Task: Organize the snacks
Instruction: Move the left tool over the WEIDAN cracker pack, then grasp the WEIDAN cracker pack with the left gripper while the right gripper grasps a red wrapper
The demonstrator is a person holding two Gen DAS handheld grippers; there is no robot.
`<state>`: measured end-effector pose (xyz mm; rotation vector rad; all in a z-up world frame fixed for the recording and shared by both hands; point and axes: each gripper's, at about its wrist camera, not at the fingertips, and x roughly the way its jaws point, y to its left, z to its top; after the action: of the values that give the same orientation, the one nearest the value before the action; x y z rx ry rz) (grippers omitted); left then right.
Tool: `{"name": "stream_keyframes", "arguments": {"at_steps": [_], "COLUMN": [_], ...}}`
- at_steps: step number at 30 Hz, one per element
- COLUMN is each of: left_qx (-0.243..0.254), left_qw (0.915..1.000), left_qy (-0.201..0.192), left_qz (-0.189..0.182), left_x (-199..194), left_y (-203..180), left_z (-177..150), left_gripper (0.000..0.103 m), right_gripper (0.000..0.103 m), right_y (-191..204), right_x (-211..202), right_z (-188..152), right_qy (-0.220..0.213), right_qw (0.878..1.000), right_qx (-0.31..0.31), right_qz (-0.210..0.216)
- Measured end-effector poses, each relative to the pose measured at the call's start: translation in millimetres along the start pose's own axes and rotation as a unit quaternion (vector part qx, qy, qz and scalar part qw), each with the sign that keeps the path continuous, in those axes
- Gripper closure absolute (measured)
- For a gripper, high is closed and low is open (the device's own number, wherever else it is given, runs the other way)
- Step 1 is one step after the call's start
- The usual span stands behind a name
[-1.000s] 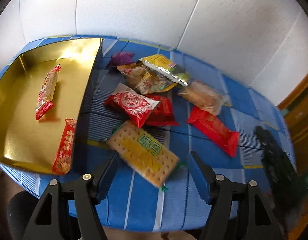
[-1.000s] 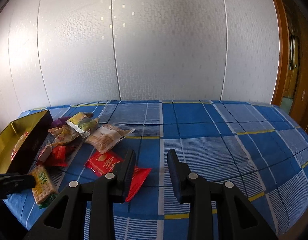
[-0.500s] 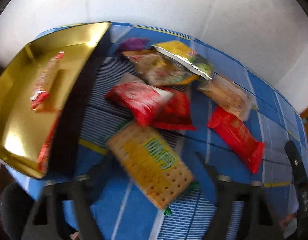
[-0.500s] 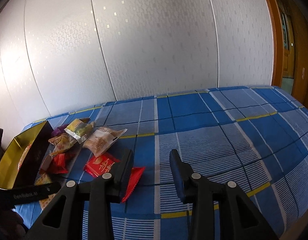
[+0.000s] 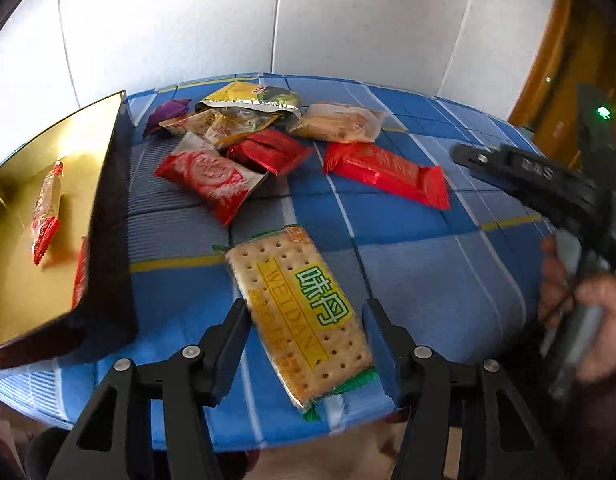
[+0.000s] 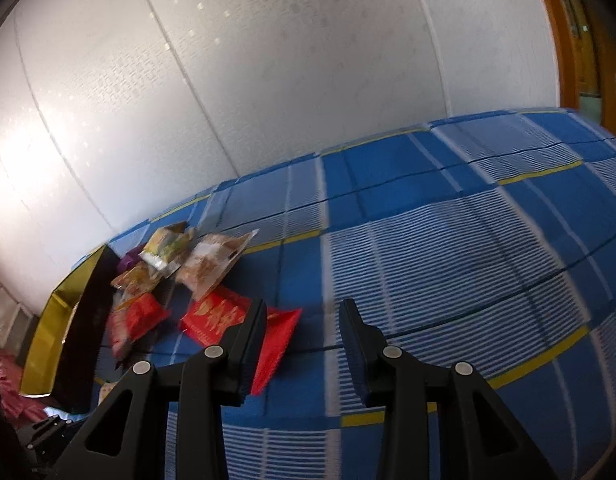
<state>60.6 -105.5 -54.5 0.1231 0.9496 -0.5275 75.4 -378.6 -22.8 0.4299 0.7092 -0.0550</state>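
Left tongs (image 5: 304, 344) closing around one cracker packet (image 5: 300, 316), pads not yet pressing; right tongs (image 6: 302, 340) hanging narrowly parted, empty. Two red packets lying in gold tray (image 5: 16, 168), upper left.

On the surface (image 5: 427, 272), the cracker pack (image 5: 304, 316) lies nearest, the snack pile (image 5: 268, 148) behind it, the box (image 5: 108, 240) left.

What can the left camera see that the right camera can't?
Only the left view: the cracker packet between the left tool fingers, snacks inside the gold box, and a hand. Only the right view: the right tool, nothing between its fingers, and bare blue cloth. Both: the long red packet and the snack pile.
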Motion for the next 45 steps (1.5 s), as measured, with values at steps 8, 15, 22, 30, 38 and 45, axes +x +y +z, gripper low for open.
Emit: {"name": "stream_keyframes", "arguments": {"at_steps": [8,15,22,30,38,45], "left_qx": [-0.019,-0.030,-0.032,-0.037,-0.042,-0.046], "left_qw": [0.9996,0.9986,0.9975,0.9962,0.9955,0.9953], "left_qy": [-0.016,-0.041,-0.060,-0.071,-0.076,-0.075], "left_qz": [-0.011,-0.012,-0.021,-0.033,-0.038,-0.040], "left_x": [-8.9,-13.9,-19.6,-21.6,-22.2,-23.0], "left_y": [16.0,26.1,31.7,35.2,36.6,37.5], "left_z": [-12.6,-23.4,-31.8,-35.0,-36.3,-36.1], "left_gripper": [0.046,0.049,0.049,0.050,0.050,0.050], "right_gripper": [0.065,0.065,0.064,0.062,0.070,0.060], "right_y": [37.3,86.4,147.5,178.7,170.0,172.5], "right_x": [4.0,11.9,44.8,96.7,87.6,84.8], "right_z": [-11.4,-12.6,3.3,5.9,1.7,8.2], "right_qy": [0.014,0.052,0.094,0.137,0.139,0.148], "right_qw": [0.997,0.985,0.969,0.954,0.947,0.944], "right_qx": [-0.070,-0.139,-0.198,-0.259,-0.285,-0.288], "right_qz": [0.030,0.087,0.115,0.066,0.051,0.065]}}
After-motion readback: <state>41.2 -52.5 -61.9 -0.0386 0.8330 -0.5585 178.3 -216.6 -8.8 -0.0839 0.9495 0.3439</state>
